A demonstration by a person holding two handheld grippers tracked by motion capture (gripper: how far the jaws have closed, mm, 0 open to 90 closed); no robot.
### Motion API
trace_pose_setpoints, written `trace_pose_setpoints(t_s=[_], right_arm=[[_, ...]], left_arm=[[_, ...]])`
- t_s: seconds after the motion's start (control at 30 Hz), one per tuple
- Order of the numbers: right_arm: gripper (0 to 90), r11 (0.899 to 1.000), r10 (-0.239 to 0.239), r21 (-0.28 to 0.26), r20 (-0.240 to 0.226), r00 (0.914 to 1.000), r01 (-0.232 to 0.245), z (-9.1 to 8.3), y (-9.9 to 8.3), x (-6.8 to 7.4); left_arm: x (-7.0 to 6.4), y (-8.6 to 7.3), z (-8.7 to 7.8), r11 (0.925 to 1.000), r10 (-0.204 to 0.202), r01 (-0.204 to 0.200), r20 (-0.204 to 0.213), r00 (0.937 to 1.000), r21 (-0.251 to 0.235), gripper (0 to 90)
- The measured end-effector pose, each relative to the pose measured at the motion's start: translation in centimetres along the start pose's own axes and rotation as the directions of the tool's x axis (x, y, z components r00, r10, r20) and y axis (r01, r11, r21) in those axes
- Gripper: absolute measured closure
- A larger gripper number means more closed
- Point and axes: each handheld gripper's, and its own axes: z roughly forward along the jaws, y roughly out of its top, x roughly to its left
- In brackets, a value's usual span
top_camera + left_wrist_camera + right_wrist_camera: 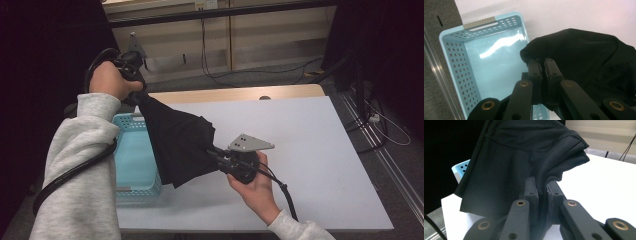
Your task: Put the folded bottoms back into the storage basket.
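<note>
The black cloth [177,142] hung stretched between both grippers, above the blue basket [131,165]. The left gripper [541,68] pinched its upper edge tight; the right gripper [541,188] clamped a fold at the lower corner.

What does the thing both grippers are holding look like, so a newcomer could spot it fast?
Start at the white table, then find the light blue perforated basket at its left edge. Hanging partly above it is a black cloth, pinched by the left gripper up high and the right gripper lower. It is the one soft, dark, draped thing there.
</note>
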Motion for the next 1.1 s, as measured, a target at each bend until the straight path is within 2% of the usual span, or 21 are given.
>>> trace_pose_setpoints(t_s=[0.17, 0.3, 0.57, 0.87, 0.97, 1.1], right_arm=[[81.7, 1.000, -0.017, -0.008, -0.012, 0.9998, 0.017, 0.4, 0.9, 0.5], [81.7, 1.000, -0.025, -0.006, -0.020, 0.9995, 0.025, 1.0, 1.6, 1.1], [81.7, 0.999, -0.042, -0.006, -0.056, 0.9975, 0.042, 2.5, 2.2, 2.6], [81.7, 0.998, -0.054, -0.015, -0.084, 0.9950, 0.053, 4.1, 2.6, 4.2], [81.7, 0.999, -0.054, -0.010, -0.093, 0.9942, 0.053, 4.5, 2.6, 4.7], [81.7, 0.998, -0.056, -0.008, -0.097, 0.9937, 0.056, 5.1, 2.4, 5.2]], left_arm=[[0.6, -0.3, -1.4, 0.9997, -0.005, 0.005, -0.002, 1.0000, -0.026, 85.2], [1.4, -0.7, -2.0, 0.9992, -0.007, 0.007, -0.007, 1.0000, -0.040, 85.2], [3.3, -1.3, -2.9, 0.9980, -0.037, 0.036, -0.018, 0.9992, -0.052, 85.2], [4.9, -1.7, -3.2, 0.9977, -0.045, 0.044, -0.037, 0.9983, -0.053, 85.2], [5.5, -1.9, -2.8, 0.9969, -0.055, 0.053, -0.030, 0.9980, -0.058, 85.2], [6.4, -2.2, -2.0, 0.9967, -0.071, 0.069, -0.032, 0.9970, -0.042, 85.2]])
